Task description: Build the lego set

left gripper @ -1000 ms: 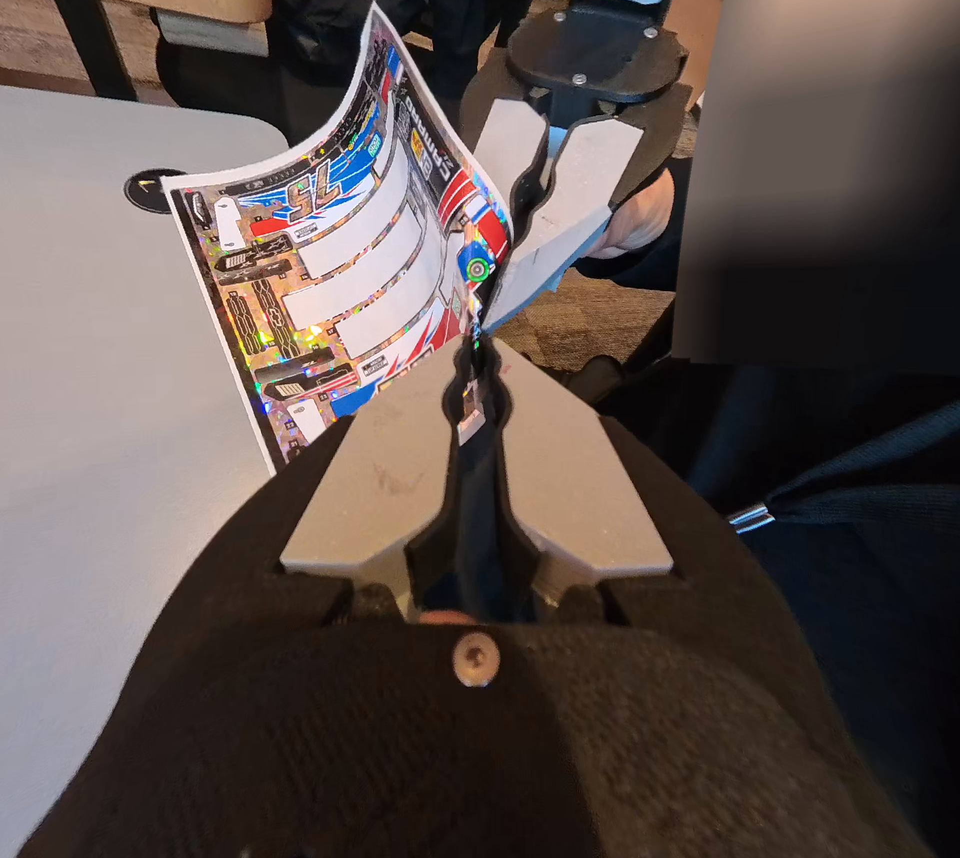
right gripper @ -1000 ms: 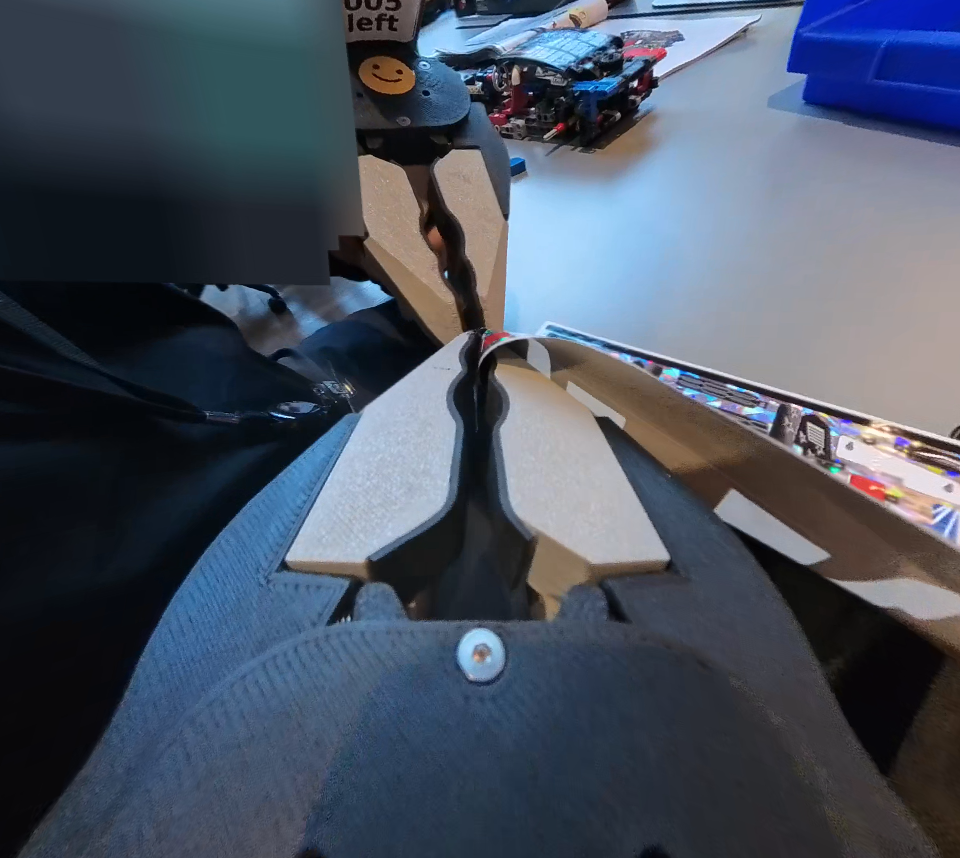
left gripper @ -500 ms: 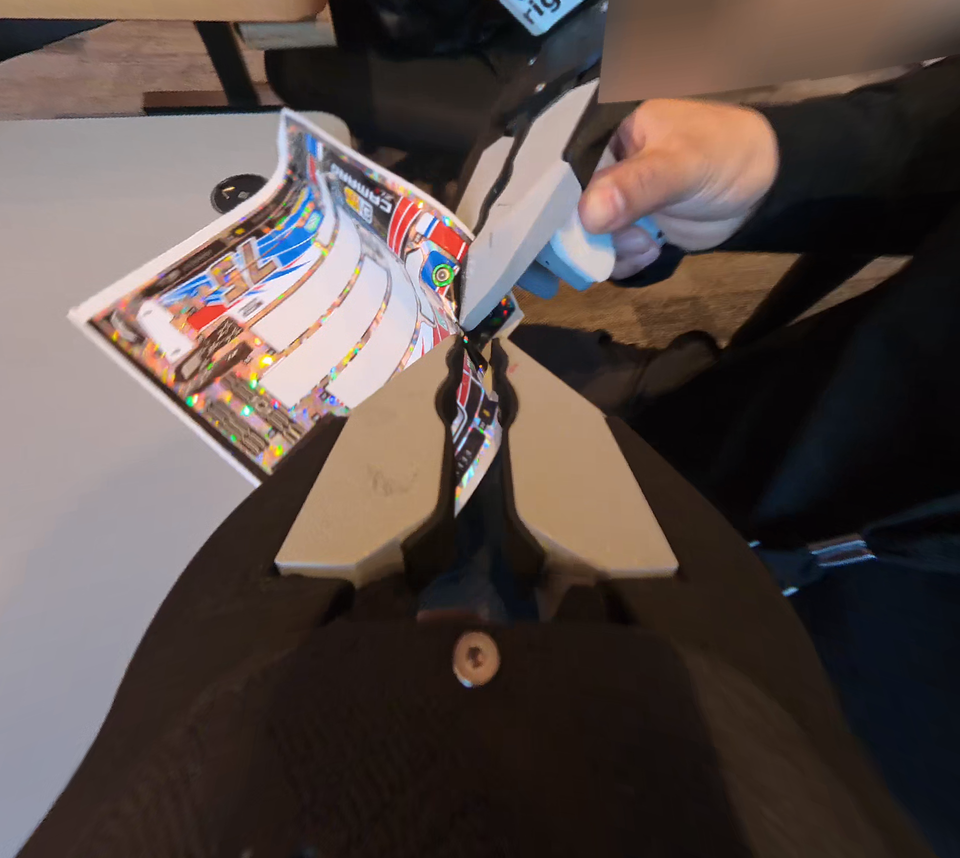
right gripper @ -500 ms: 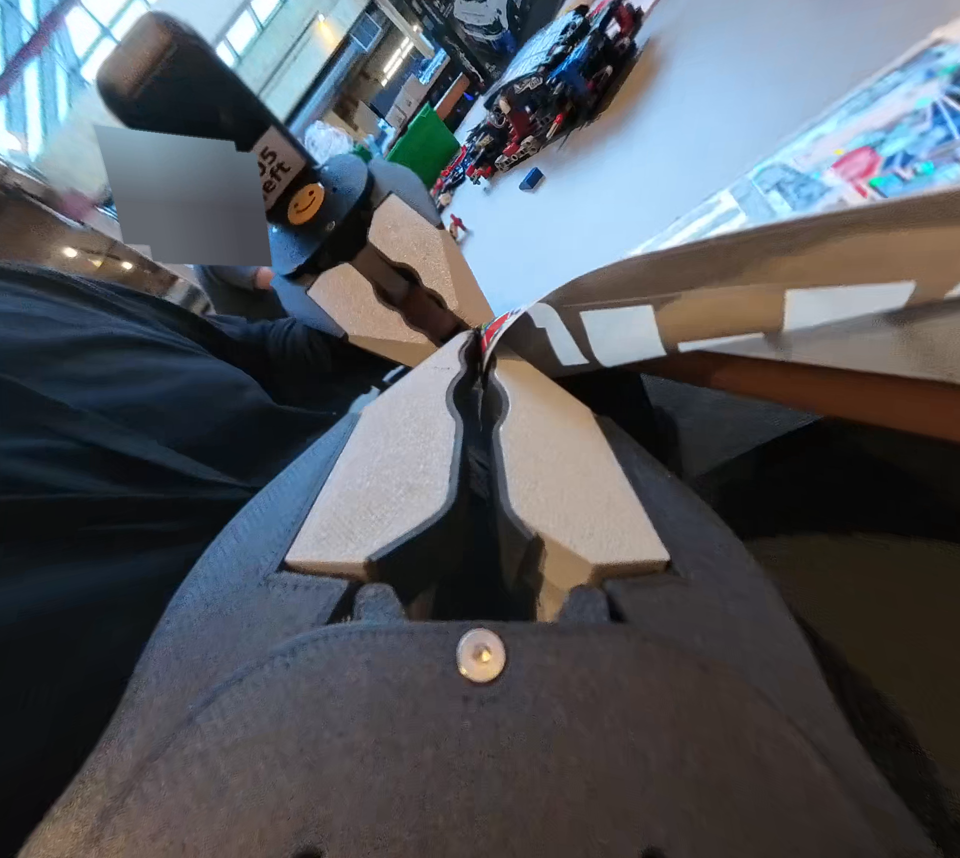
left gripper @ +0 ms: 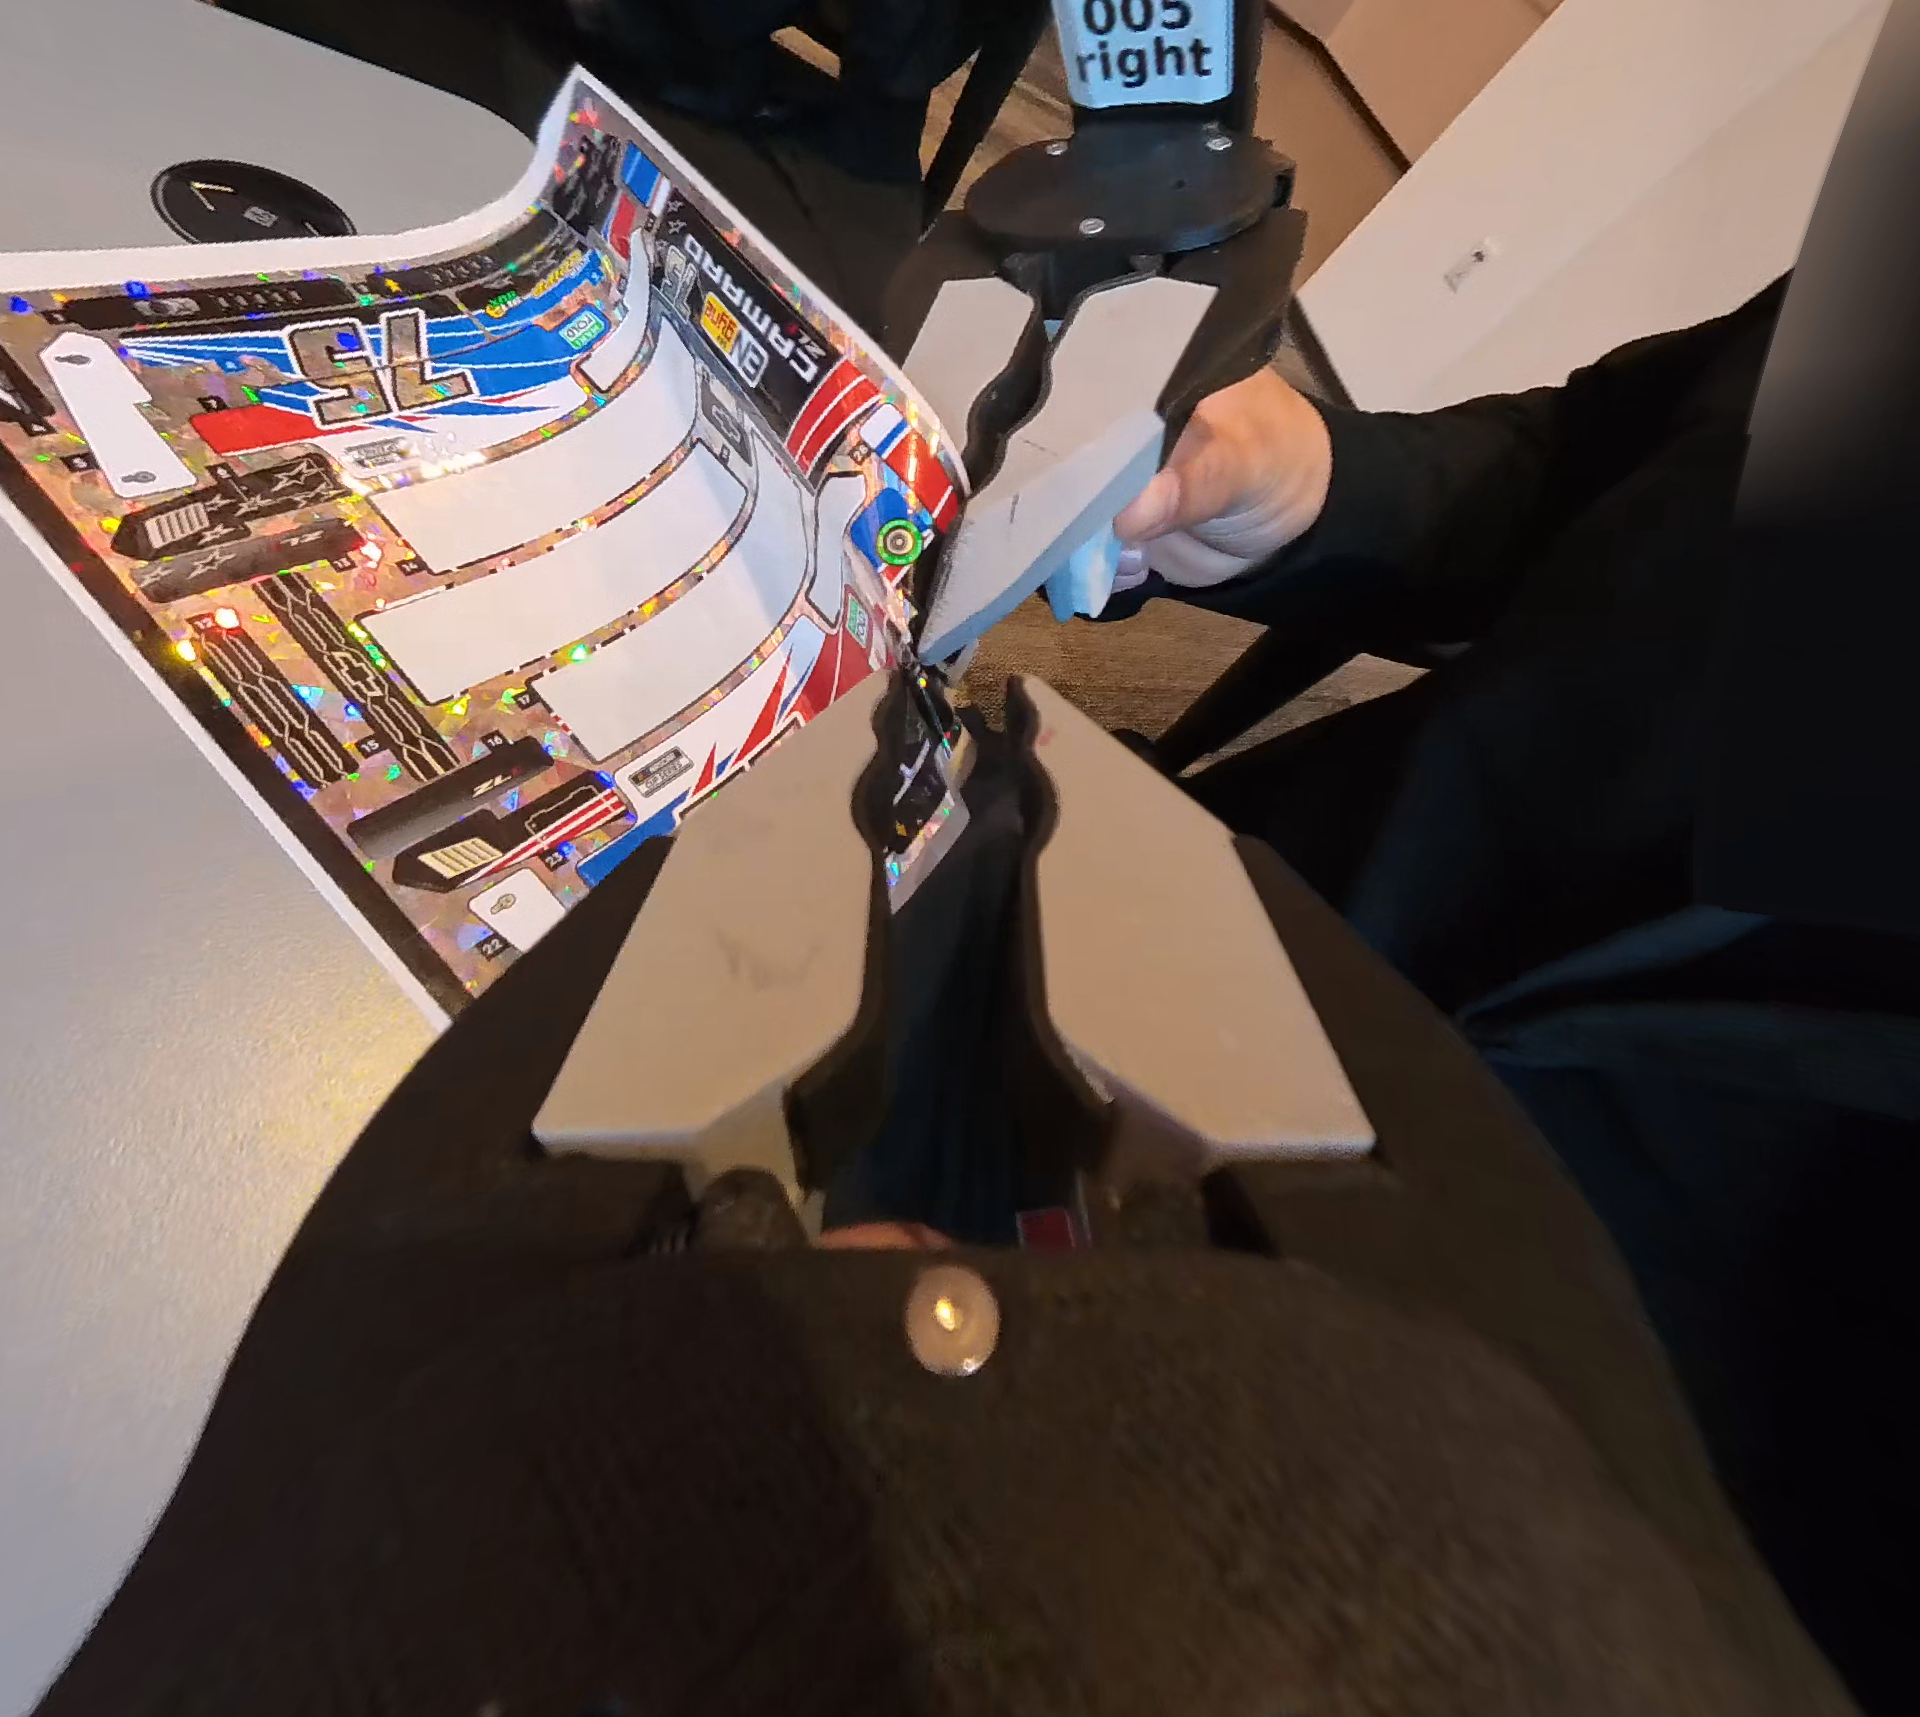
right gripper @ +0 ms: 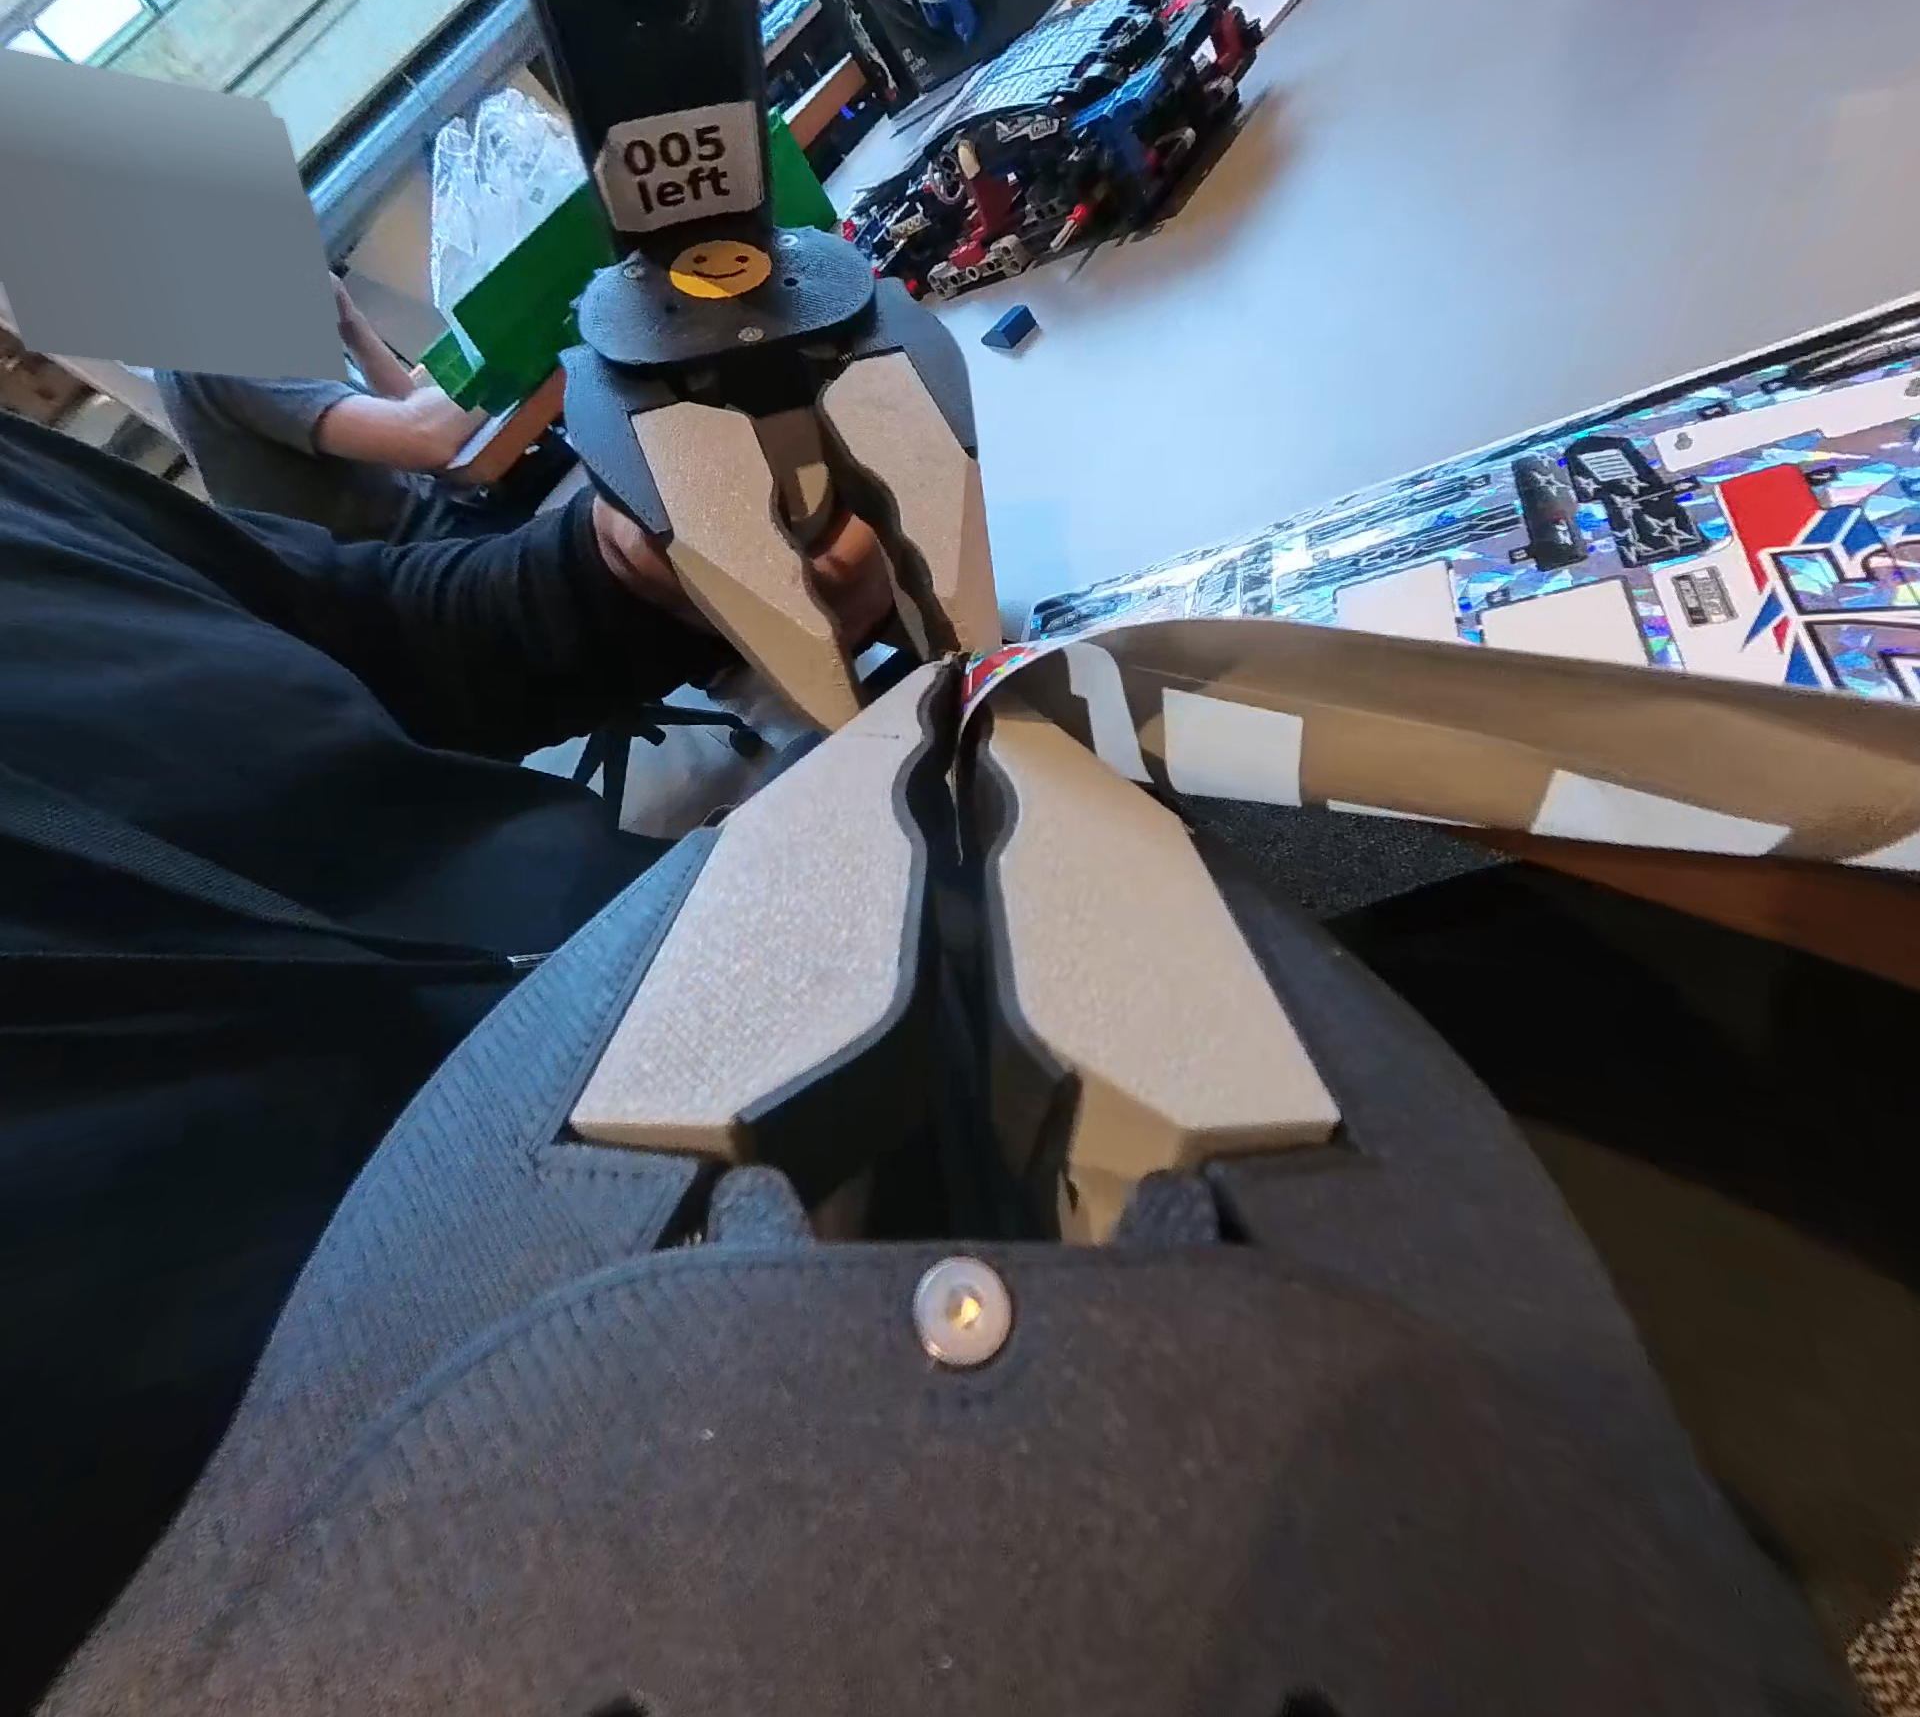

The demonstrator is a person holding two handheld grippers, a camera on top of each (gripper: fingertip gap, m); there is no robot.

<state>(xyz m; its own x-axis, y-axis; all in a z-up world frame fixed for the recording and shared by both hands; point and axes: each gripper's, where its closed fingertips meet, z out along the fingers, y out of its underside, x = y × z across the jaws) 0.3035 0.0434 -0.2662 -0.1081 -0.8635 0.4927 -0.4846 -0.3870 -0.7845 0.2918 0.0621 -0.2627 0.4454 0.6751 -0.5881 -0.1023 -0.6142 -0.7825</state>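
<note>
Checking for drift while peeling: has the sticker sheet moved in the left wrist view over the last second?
Yes. The sticker sheet has swung down flatter, toward the table, now overlapping the round black insert.

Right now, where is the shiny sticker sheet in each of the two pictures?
Left wrist view: the sticker sheet fills the left middle, printed side up, curling to the centre where both tools pinch its corner.
Right wrist view: the sticker sheet runs from the centre to the right edge, over the table edge.
Shared landmark: the pinched corner, where the left tool meets the right tool.
</note>
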